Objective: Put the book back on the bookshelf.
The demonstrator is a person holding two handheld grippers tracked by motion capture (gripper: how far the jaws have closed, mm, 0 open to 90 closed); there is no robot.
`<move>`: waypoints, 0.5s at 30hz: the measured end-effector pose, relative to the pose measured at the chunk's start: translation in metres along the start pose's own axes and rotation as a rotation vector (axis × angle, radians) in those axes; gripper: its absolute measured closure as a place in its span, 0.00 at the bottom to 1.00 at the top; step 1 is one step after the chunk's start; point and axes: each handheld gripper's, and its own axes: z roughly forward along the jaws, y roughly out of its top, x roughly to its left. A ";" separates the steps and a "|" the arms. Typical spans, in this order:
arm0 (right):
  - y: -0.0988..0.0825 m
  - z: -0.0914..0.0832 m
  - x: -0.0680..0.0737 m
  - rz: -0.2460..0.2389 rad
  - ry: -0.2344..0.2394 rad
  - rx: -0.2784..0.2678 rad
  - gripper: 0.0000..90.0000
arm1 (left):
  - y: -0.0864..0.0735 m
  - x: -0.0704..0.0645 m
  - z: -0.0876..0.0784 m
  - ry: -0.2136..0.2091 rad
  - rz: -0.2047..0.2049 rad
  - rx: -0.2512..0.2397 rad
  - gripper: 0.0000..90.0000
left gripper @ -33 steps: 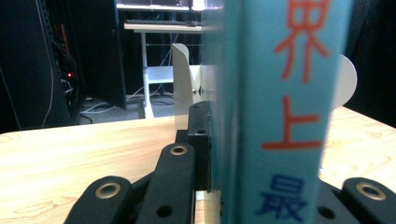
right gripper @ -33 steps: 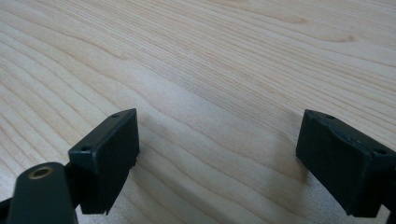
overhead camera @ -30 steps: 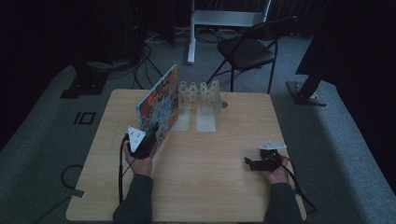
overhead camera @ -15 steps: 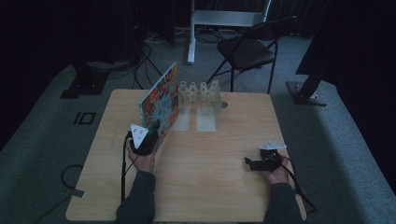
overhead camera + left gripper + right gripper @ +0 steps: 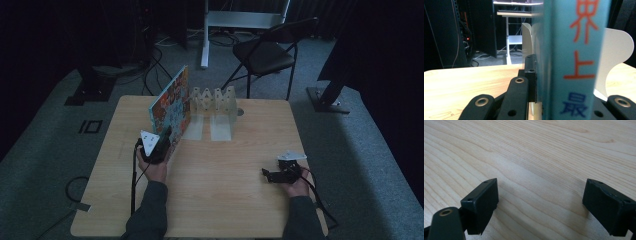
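Observation:
A colourful picture book (image 5: 172,102) stands on edge, tilted, at the left of the wooden table (image 5: 225,200). My left gripper (image 5: 162,137) is shut on its near end. In the left gripper view the teal spine with red and blue characters (image 5: 571,60) sits between the black jaws of that gripper (image 5: 564,82). Just past the book stands a white divider rack (image 5: 215,100), and one of its rounded plates (image 5: 616,55) shows behind the spine. My right gripper (image 5: 267,176) lies low at the right of the table, open (image 5: 541,202), with bare wood (image 5: 536,150) between its pads.
A black folding chair (image 5: 265,55) and a white stand (image 5: 205,35) are on the floor beyond the far edge of the table. Cables trail off each gripper toward the near edge. Dark equipment stands at the back left.
My left hand has edged slightly forward with the book still in its grip. The right gripper has stayed where it was.

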 end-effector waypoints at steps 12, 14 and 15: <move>0.000 0.000 0.000 0.000 0.001 0.000 0.14 | 0.004 -0.007 0.007 0.016 0.016 -0.008 0.90; 0.000 0.000 0.000 0.000 0.001 0.000 0.14 | 0.005 -0.008 0.008 0.018 0.021 -0.008 0.90; 0.000 0.000 0.000 0.000 0.001 0.000 0.14 | 0.005 -0.009 0.009 0.022 0.024 -0.008 0.90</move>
